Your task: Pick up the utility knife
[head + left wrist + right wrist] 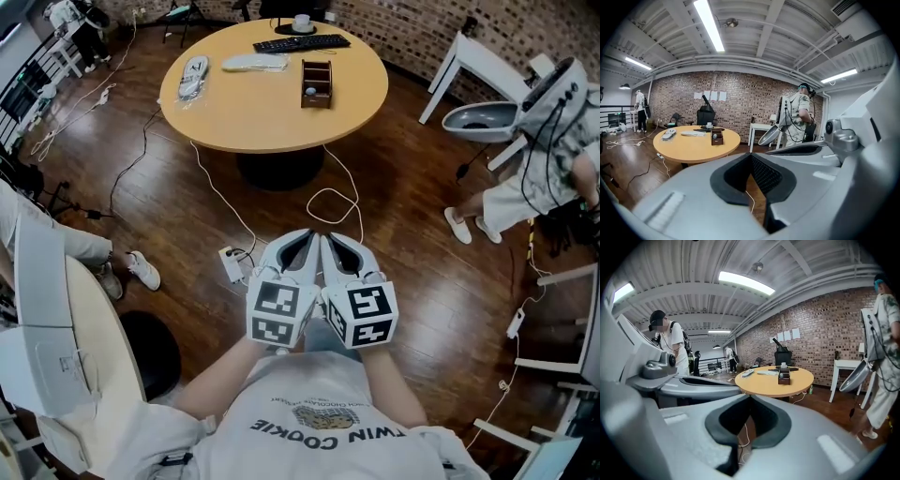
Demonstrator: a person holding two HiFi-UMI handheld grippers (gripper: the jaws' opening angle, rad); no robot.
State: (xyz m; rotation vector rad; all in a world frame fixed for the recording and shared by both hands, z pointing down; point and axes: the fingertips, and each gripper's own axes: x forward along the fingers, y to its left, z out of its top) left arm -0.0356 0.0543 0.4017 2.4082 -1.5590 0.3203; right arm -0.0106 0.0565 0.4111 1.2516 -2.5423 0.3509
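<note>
Hanging clenched and empty, the left claw (302,236) and right claw (330,240) are facing the counter (272,117) at twelve o'clock, well apart from it; nothing is being grasped yet.

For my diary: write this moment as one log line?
left gripper: shut, empty | right gripper: shut, empty | both: side by side, away from round table | knife: not spotted
</note>
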